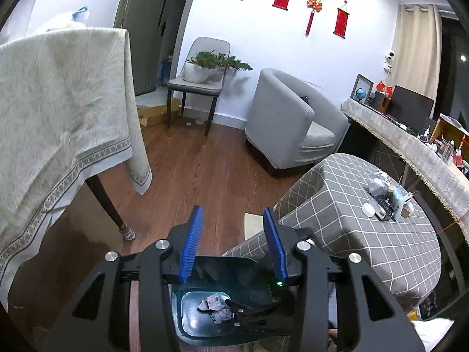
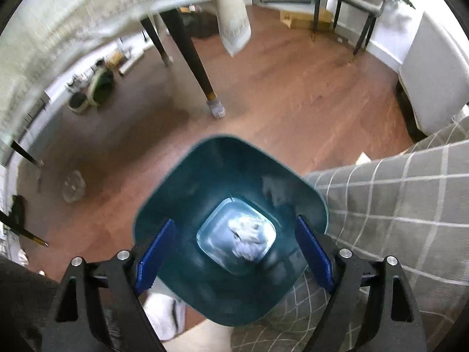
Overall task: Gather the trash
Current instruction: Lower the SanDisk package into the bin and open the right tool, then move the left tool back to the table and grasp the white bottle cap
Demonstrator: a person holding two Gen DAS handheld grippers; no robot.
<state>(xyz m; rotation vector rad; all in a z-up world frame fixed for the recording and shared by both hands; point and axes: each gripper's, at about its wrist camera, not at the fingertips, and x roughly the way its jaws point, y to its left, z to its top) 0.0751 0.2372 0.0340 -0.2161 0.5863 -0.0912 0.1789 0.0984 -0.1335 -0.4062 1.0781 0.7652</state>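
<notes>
The dark teal square plastic bin [image 2: 231, 234] stands on the floor against the grey checked desk [image 2: 395, 205], evidently to catch waste; crumpled white paper [image 2: 249, 237] lies at its bottom, directly below the right gripper [image 2: 234, 252], jaws wide and empty, while the left gripper [image 1: 234, 243], jaws part-open and empty, hangs above the bin.

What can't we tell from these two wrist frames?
- Bin front rim, left wrist view: hidden behind the left gripper.
- Crumpled paper in the bin, right wrist view: blurred, piece count unclear.
- Items on the checked table, left wrist view: too small to identify.
- Clear object on the floor, right wrist view: blurred.
</notes>
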